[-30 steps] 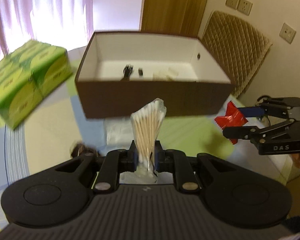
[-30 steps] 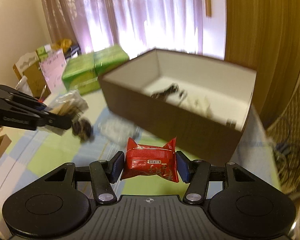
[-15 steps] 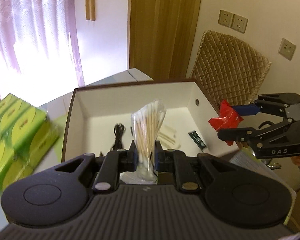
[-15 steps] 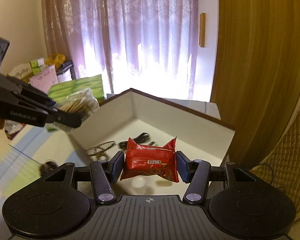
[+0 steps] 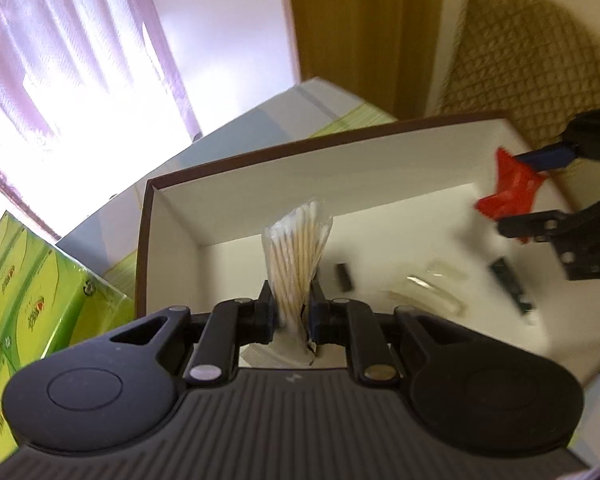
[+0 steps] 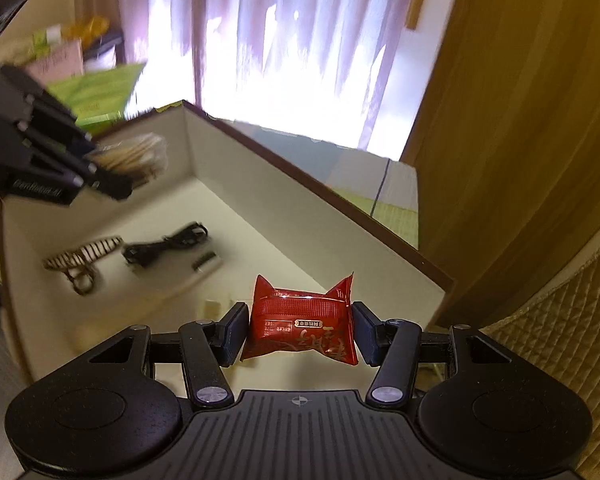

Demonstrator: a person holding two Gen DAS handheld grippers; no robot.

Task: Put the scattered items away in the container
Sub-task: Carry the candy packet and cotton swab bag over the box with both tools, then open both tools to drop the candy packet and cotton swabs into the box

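Note:
My left gripper (image 5: 293, 307) is shut on a clear bag of cotton swabs (image 5: 296, 248) that stands upright between its pads, above the open brown box (image 5: 168, 240) with a white inside. My right gripper (image 6: 300, 322) is shut on a red snack packet (image 6: 302, 320), also over the box (image 6: 312, 188). In the left wrist view the right gripper (image 5: 512, 204) hangs over the box's right side with the red packet (image 5: 508, 190). In the right wrist view the left gripper (image 6: 108, 182) is at the left with the swab bag (image 6: 136, 158).
Inside the box lie a black cable (image 6: 168, 242), a striped hair clip (image 6: 84, 254), a small dark stick (image 5: 345, 276) and clear wrappers (image 5: 432, 292). Green tissue packs (image 5: 24, 304) sit left of the box. A quilted chair back (image 5: 532, 60) and a wooden door (image 6: 520, 120) stand beyond it.
Both grippers have travelled from in front of the box to above its open inside, each keeping its item. The box interior now fills both views.

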